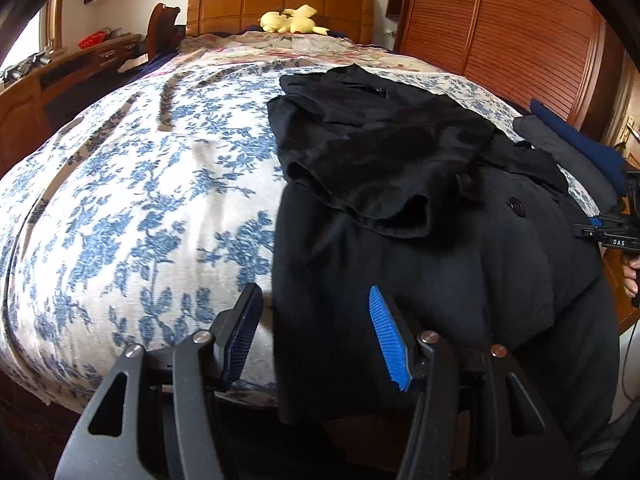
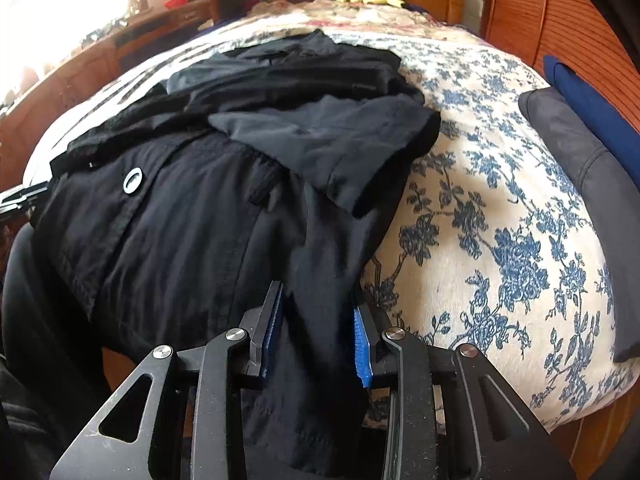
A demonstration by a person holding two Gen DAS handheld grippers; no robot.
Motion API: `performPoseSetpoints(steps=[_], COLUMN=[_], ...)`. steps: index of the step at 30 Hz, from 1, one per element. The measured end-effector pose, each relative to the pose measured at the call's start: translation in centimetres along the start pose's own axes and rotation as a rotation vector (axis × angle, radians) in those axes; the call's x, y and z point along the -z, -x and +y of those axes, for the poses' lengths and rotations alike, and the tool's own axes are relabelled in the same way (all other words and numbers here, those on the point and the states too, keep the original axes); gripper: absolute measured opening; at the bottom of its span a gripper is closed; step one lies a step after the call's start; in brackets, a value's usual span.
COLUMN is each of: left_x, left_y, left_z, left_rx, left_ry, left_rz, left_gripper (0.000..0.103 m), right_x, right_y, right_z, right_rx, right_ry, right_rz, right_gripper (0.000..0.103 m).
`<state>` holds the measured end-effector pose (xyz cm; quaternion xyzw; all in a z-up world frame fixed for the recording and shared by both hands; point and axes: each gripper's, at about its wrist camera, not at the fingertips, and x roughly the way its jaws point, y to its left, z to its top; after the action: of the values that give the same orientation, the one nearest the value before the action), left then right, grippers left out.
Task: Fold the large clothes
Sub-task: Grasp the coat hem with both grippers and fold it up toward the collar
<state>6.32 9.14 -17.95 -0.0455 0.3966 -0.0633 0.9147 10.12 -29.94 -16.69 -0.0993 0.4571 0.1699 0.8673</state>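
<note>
**Black coat hangs over the bed's foot edge, between both grippers**

Black coat (image 1: 440, 264) (image 2: 180, 240) lies lengthwise on the floral bedspread (image 1: 140, 200) (image 2: 500, 220), its lower hem draping off the near edge of the bed. The left gripper (image 1: 316, 336) is spread wide, with the coat's left edge running up between its fingers, neither pad pressing it. The right gripper (image 2: 318, 328) has a hanging fold of the coat's right edge between its blue pads; the fingers stand fairly close, but whether they clamp the cloth cannot be told. Further up, a sleeve (image 2: 340, 140) lies folded across the chest. Beyond, dark folded clothes (image 2: 580, 152) sit at the bed's right edge, and a yellow plush toy (image 1: 292, 20) rests against the wooden headboard (image 1: 280, 4).
</note>
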Motion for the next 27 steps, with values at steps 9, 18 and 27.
performPoseSetpoints(steps=[9, 18, 27], left_x=[0.6, 1.6, -1.8], left_y=[0.5, 0.9, 5.5], left_z=[0.1, 0.0, -1.8], left_rx=[0.024, 0.031, 0.021], left_ry=[-0.001, -0.010, -0.074], left_rz=[0.012, 0.032, -0.109], left_gripper=[0.038, 0.010, 0.001], right_x=[0.1, 0.2, -1.6], right_y=[-0.2, -0.4, 1.6], right_z=[0.4, 0.6, 1.1], right_rx=[0.009, 0.004, -0.056], right_ry=[0.043, 0.049, 0.063], right_rz=[0.012, 0.014, -0.067], right_gripper=[0.033, 0.034, 0.003])
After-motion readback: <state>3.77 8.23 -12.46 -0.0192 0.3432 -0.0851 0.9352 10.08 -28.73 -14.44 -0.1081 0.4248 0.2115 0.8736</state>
